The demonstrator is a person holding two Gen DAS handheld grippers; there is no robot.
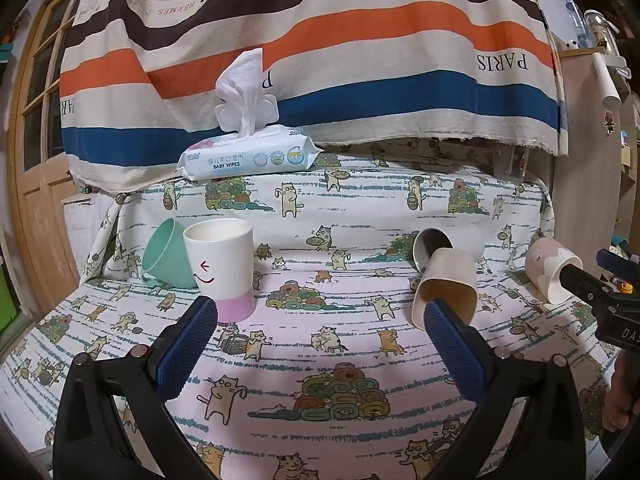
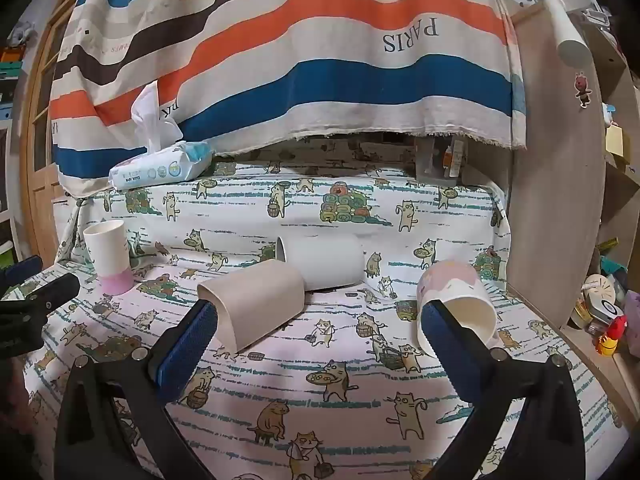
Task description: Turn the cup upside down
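Observation:
Several cups sit on the cat-print cloth. A white cup with a pink base (image 1: pixel 222 266) stands upright at the left; it also shows in the right wrist view (image 2: pixel 109 256). A green cup (image 1: pixel 166 256) lies tipped beside it. A beige cup (image 1: pixel 446 288) (image 2: pixel 256 304), a white cup (image 1: pixel 434 246) (image 2: pixel 324 262) and a pink-patterned cup (image 1: pixel 550 272) (image 2: pixel 456 306) lie on their sides. My left gripper (image 1: pixel 320 316) is open and empty, between the upright cup and the beige cup. My right gripper (image 2: pixel 318 316) is open and empty, between the beige and pink-patterned cups.
A pack of baby wipes (image 1: pixel 248 156) (image 2: pixel 160 166) lies on the raised back ledge under a striped hanging cloth (image 1: pixel 320 40). A wooden panel (image 2: pixel 560 200) and cluttered shelves stand at the right. A wooden door (image 1: pixel 36 160) is at the left.

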